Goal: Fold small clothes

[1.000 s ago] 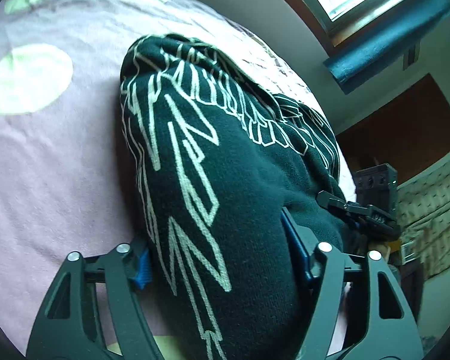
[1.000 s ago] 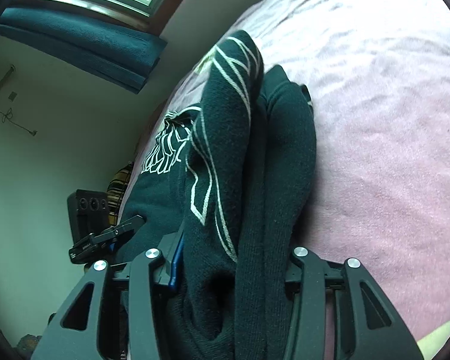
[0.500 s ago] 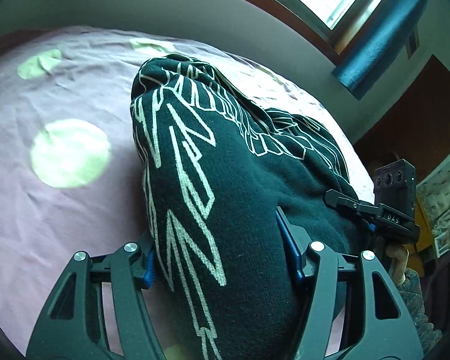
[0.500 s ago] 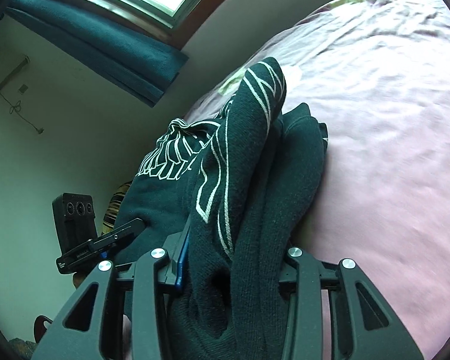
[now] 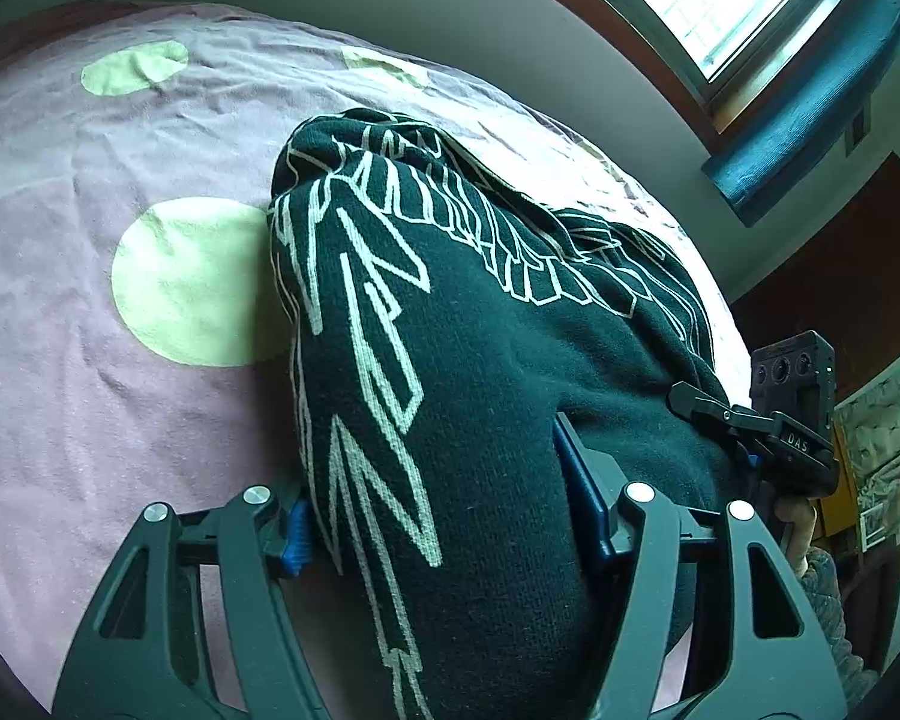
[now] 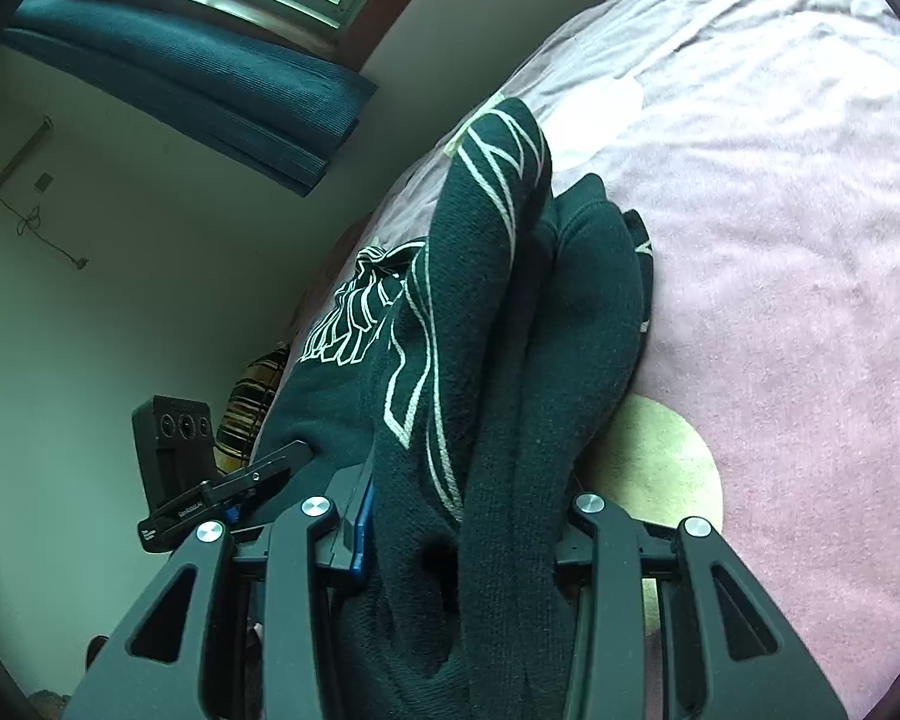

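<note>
A dark green sweater (image 5: 480, 390) with white line print hangs bunched over the pink bed sheet (image 5: 90, 360). My left gripper (image 5: 435, 510) has a thick fold of it between its blue pads, which press on the cloth while the jaws are opening slightly. My right gripper (image 6: 465, 534) is shut on another bundled fold of the sweater (image 6: 510, 360). The far end of the cloth rests on the sheet (image 6: 780, 240). Each gripper shows in the other's view: the right gripper (image 5: 750, 426) at the sweater's right side, the left gripper (image 6: 240, 486) at its left.
The sheet has pale green circles (image 5: 192, 282), one lying under the sweater's end (image 6: 660, 468). A window with a blue curtain (image 6: 180, 78) is above the bed's far side. A hand (image 5: 801, 531) holds the right gripper.
Both grippers have carried the sweater across the bed. In the left view the green circle has slid up to the sweater; in the right view a pale circle has appeared beneath the cloth.
</note>
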Motion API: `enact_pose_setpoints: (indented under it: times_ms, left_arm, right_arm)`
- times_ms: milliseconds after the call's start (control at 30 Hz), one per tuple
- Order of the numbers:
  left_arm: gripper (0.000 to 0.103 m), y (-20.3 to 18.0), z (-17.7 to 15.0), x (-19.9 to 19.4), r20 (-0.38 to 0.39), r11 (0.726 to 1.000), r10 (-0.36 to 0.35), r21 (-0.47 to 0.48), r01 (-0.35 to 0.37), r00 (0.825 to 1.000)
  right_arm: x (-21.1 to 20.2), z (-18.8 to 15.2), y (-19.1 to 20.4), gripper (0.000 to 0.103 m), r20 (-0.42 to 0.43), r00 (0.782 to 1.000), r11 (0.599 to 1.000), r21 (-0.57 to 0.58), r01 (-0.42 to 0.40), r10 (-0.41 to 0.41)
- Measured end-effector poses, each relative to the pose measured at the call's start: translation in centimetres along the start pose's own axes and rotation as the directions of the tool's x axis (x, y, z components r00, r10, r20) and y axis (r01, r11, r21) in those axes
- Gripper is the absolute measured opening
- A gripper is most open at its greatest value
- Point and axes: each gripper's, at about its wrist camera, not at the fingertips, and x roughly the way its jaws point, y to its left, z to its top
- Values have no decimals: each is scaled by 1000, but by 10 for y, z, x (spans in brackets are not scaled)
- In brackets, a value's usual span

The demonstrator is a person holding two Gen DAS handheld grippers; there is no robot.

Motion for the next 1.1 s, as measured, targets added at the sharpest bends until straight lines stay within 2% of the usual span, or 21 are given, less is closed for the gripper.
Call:
enact_pose_setpoints:
  times_ms: [100,167,200,267,400,533,567,600,633,667,767,833,967,1100]
  left_arm:
    - [79,4,-1,-2,-1,999,-35,-14,35,999]
    - [87,14,-8,-13,10,998,-53,-14,53,999]
    - [91,15,-11,-18,16,998,-67,-11,67,998]
    - [91,18,-21,-27,19,994,-105,-6,105,994]
    - [96,20,-40,-42,12,983,-182,-22,182,983]
    - [97,18,-58,-35,-35,979,-201,-25,201,979]
    - [96,18,-61,-29,-57,976,-215,-41,212,975]
    - [91,18,-63,-23,-73,975,-220,-59,216,973]
    - [83,17,-66,-17,-81,980,-193,-72,187,978]
    - [81,15,-66,-17,-80,983,-176,-70,171,981]
    - [69,14,-62,-27,-67,982,-174,-79,169,982]
    - [64,11,-64,-36,-53,982,-173,-85,168,983]
    - [64,15,-76,-37,-59,986,-157,-71,152,986]
    - [65,18,-77,-30,-45,987,-151,-54,148,988]
  right_arm:
    - [-1,3,-1,57,-22,1000,999,33,6,-5]
    - [-7,0,2,70,-20,998,998,32,59,-59]
    - [-13,-4,4,72,-16,996,996,20,86,-86]
    - [-17,-13,5,75,-24,995,995,20,102,-102]
    - [-28,-28,-1,77,-37,997,995,76,64,-61]
    - [-34,-39,-6,78,-47,999,994,112,8,-2]
    - [-34,-41,-7,79,-41,999,993,116,-2,7]
    - [-33,-43,-11,79,-31,999,993,120,-12,16]
    - [-32,-44,-11,74,-29,999,993,121,-14,17]
    - [-31,-46,-11,61,-30,1000,993,116,-1,4]
    - [-37,-52,-2,48,-29,1000,995,101,10,-7]
    - [-45,-56,9,46,-19,1000,996,90,-1,3]
    - [-44,-66,8,45,-43,999,996,86,3,1]
    - [-41,-67,-2,45,-36,998,994,101,-39,43]
